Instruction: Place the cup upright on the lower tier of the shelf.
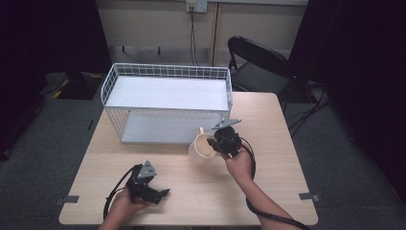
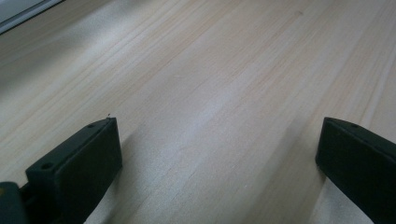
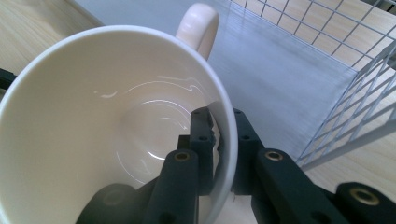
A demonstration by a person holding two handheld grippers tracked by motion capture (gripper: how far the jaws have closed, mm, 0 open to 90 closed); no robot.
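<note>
**Cup pinched at the rack's open front**

The right claw (image 1: 221, 142) clamps the rim of the cream cup (image 1: 203, 146), one jaw inside, one outside, at centre frame just before the white wire rack (image 1: 165, 72). The left claw (image 1: 160, 194) rests wide apart, holding nothing, on the counter (image 1: 282, 163) at lower left.

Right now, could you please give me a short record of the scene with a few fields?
held item: cream mug, empty inside
right gripper: shut on the mug's wall, one jaw inside and one outside
mug handle: points toward the wire rack
wire rack: white, two shelves, at the table's far side
left gripper: open, low over bare wood, holding nothing
table: light wood
</note>
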